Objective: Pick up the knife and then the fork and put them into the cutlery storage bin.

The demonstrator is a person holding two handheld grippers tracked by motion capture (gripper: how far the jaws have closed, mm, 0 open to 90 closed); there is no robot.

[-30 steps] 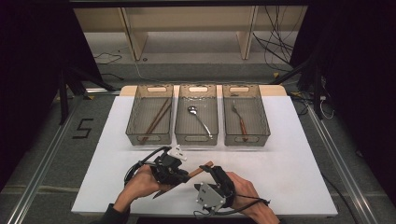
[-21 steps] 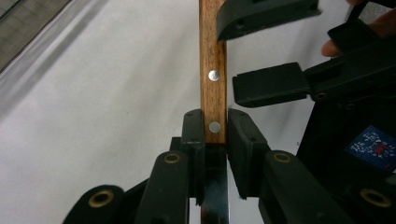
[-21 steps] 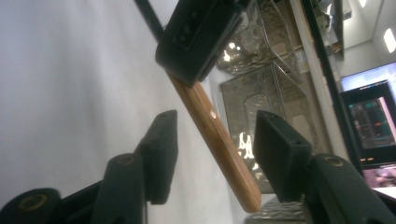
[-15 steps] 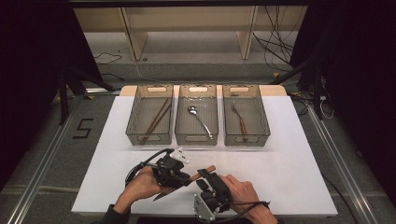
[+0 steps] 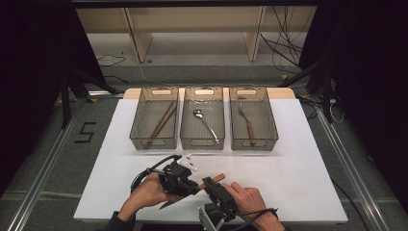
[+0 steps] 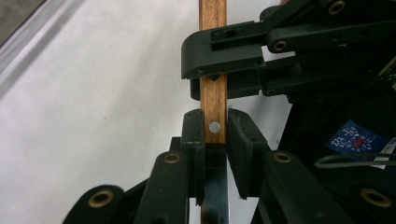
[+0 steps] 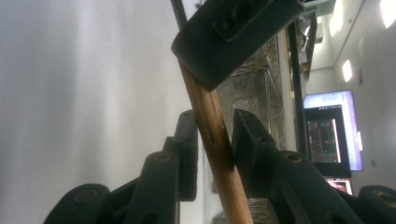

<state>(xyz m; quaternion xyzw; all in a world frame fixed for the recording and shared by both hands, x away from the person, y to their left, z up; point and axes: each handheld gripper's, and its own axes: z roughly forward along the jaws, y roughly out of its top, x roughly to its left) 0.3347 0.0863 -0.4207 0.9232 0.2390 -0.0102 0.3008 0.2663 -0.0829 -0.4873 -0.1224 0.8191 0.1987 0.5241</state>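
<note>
wooden-handled knife (image 6: 213, 100) pinched by left gripper (image 6: 215, 135); right gripper (image 7: 212, 135) lower than before, fingers closing around handle.

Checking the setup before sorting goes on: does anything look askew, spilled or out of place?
Nothing stands out. The chopsticks, spoon and fork each lie inside their own bin. The one loose piece, a wooden-handled knife, is off the table, gripped by the left tool, with the right tool closing around its handle.
</note>
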